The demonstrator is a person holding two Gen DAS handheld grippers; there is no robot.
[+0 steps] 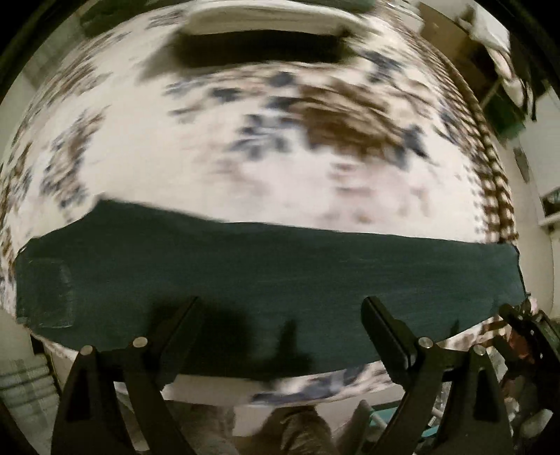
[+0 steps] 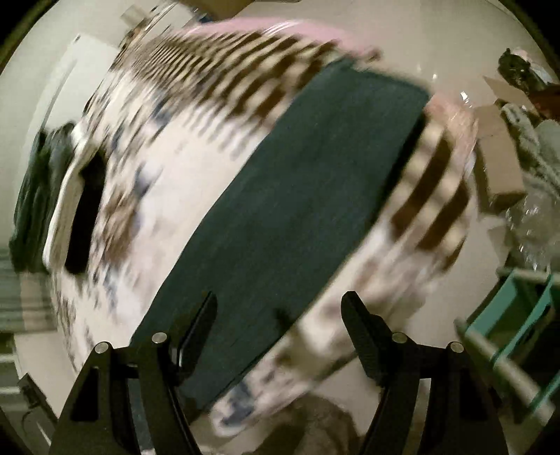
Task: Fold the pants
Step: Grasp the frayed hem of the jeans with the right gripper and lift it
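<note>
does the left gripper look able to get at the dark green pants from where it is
Probably yes: the left gripper has its jaws open right over the flat dark green pants, with nothing lying between them.

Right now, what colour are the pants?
Dark teal green pants, clearest in the left wrist view.

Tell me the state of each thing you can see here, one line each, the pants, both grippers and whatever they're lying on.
Pants: dark green, folded into a long flat strip, lying on the cloth, not held.
Left gripper: open, empty, above the strip's near edge.
Right gripper: open, empty, above one end of the strip.
Patterned cloth: spread flat under the pants; blurred.
White tray: at the cloth's far edge; contents too blurred to tell.
</note>
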